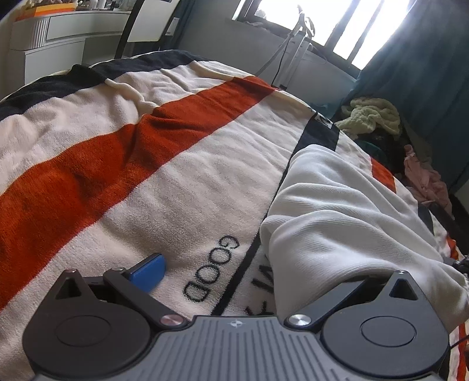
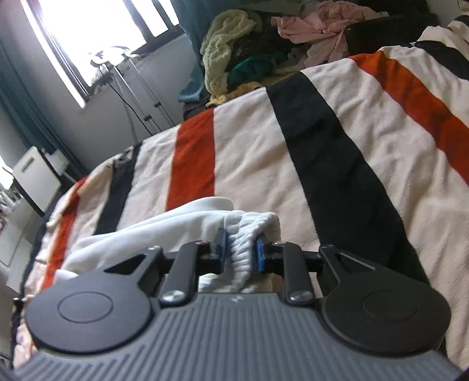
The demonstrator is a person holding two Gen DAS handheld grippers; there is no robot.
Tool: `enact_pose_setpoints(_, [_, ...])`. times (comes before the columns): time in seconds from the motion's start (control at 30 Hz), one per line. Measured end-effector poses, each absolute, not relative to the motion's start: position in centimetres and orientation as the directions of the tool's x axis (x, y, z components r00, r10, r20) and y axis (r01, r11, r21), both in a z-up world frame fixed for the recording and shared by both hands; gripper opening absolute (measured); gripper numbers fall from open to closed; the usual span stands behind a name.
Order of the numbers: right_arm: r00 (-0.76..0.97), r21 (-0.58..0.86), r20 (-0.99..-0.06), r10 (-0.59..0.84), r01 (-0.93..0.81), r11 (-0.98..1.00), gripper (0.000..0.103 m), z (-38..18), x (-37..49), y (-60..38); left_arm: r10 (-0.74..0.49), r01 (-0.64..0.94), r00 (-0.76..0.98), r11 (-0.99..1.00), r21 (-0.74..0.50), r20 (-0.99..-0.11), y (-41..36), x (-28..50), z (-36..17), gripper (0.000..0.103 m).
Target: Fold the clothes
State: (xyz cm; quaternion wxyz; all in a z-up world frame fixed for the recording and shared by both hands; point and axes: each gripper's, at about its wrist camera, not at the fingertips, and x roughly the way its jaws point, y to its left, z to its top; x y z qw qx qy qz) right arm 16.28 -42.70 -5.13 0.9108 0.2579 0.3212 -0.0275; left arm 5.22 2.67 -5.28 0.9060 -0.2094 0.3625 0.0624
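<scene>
A white garment (image 1: 337,211) lies bunched on a striped blanket (image 1: 146,152) that covers the bed. My left gripper (image 1: 255,272) is open low over the blanket; its blue left pad (image 1: 149,271) shows, and the right finger is hidden under the garment's edge. In the right wrist view my right gripper (image 2: 240,252) is shut on the garment's gathered elastic band (image 2: 241,255), between its blue pads (image 2: 259,255). The rest of the white garment (image 2: 152,231) trails to the left over the blanket (image 2: 366,146).
A pile of other clothes (image 2: 263,44), yellow-green, pink and teal, sits past the bed's far edge, also in the left wrist view (image 1: 372,117). A window (image 1: 337,23), dark curtains (image 1: 425,88), a stand with cables (image 1: 296,52) and white furniture (image 1: 58,38) surround the bed.
</scene>
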Motion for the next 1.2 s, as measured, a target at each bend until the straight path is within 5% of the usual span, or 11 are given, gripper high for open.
enact_pose_setpoints(0.13, [0.829, 0.497, -0.54, 0.145, 0.175, 0.85, 0.04, -3.8, 14.6, -43.5, -0.034, -0.269, 0.727, 0.905, -0.33, -0.685, 2.5, 5.3, -5.3, 0.103])
enact_pose_setpoints(0.23, [0.837, 0.492, -0.535, 0.119, 0.194, 0.849, 0.062, -2.9, 12.8, -43.3, -0.024, -0.26, 0.722, 0.916, -0.305, -0.691, 2.2, 5.3, -5.3, 0.103])
enact_pose_setpoints(0.53, [0.69, 0.476, -0.716, 0.111, 0.365, 0.8, 0.062, -4.1, 10.0, -42.1, -0.033, -0.25, 0.715, 0.921, -0.298, -0.699, 2.5, 5.4, -5.3, 0.103])
enact_pose_setpoints(0.67, [0.659, 0.644, -0.712, 0.242, 0.478, 0.597, 0.076, -7.0, 9.0, -44.1, -0.093, -0.28, 0.722, 0.868, -0.411, -0.686, 4.4, 5.3, -5.2, 0.102])
enact_pose_setpoints(0.8, [0.655, 0.753, -0.652, 0.382, 0.499, 0.429, 0.076, -8.9, 8.1, -44.6, -0.109, -0.291, 0.723, 0.847, -0.444, -0.682, 4.9, 5.2, -5.2, 0.101])
enact_pose_setpoints(1.0, [0.632, 0.729, -0.663, 0.4, 0.425, 0.537, 0.078, -7.2, 8.0, -41.8, -0.133, -0.309, 0.719, 0.818, -0.485, -0.682, 5.7, 5.3, -5.6, 0.101])
enact_pose_setpoints(1.2, [0.533, 0.572, -0.782, 0.323, 0.409, 0.711, 0.086, -7.9, 9.6, -39.0, -0.131, -0.323, 0.715, 0.81, -0.49, -0.687, 5.6, 5.5, -5.8, 0.101])
